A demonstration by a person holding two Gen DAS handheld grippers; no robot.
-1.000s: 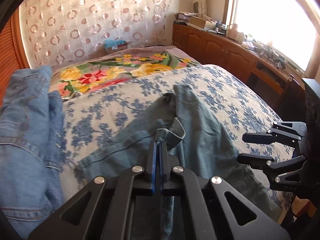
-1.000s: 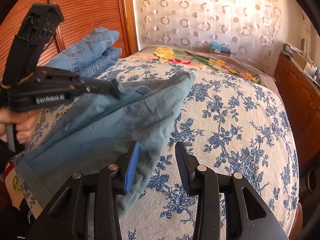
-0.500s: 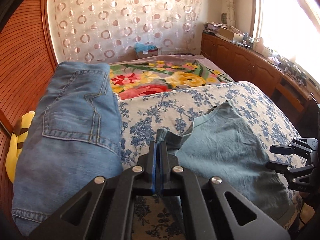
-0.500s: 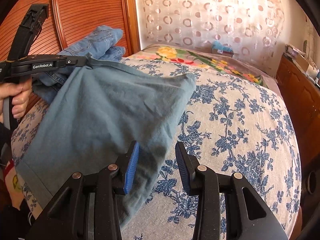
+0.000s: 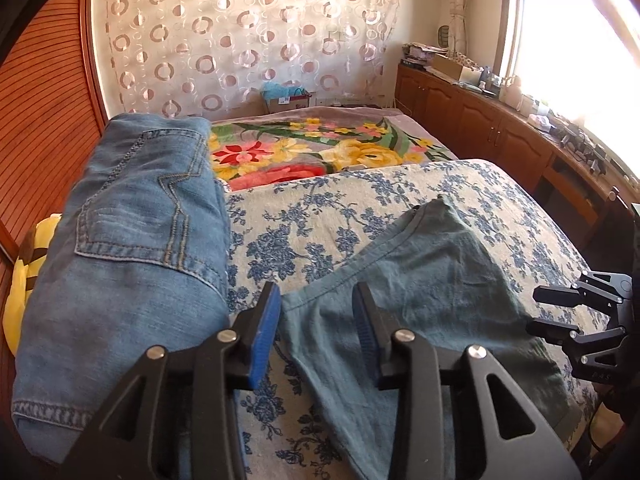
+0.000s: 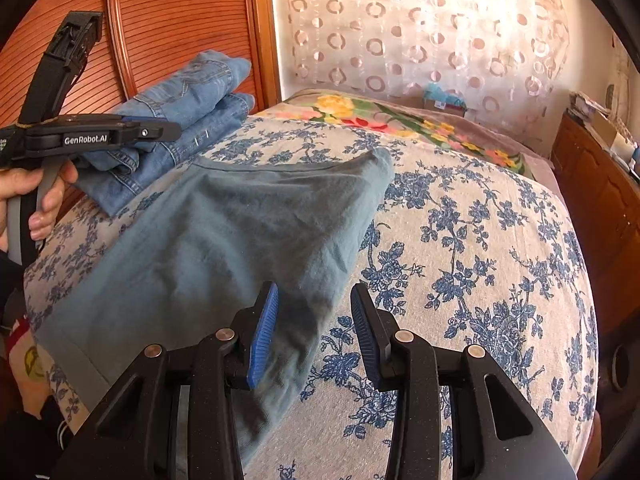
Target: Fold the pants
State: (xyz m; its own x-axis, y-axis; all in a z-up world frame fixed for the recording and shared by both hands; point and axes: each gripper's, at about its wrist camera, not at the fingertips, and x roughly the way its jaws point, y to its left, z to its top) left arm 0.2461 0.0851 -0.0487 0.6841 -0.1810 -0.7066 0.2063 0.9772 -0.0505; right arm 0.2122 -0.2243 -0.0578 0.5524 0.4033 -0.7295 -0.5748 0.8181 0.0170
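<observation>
Far left, along the bed's left edge: a folded stack of jeans [image 5: 128, 240], not involved. My left gripper [image 5: 316, 320] had just been opening. Its jaws stood moderately apart, pads bare, with the hem corner of the teal pants [image 5: 432, 300] lying slack on the cover below the gap, pressed by neither pad. The right wrist view showed the same gripper [image 6: 160, 133] raised clear of the cloth, near the jeans, a hand [image 6: 36, 196] on its trigger.

The pants lay flat on the blue-flowered bedspread [image 6: 480, 240], toward the bed's near-left corner. As best I could judge, the long axis ran from the near edge, where the cloth draped over, toward the head of the bed, with a straight hem across the far end.

My right gripper [image 6: 312, 328] hung over the pants' right-hand edge, jaws partly apart and gripping nothing; that edge passed under the gap.

Judgement: a fold had been laid down and released. The next grasp turned on the right-hand edge and far-right corner; the right gripper was nearer, already above that edge. The left was nearer the opposite, hem-side corner.
</observation>
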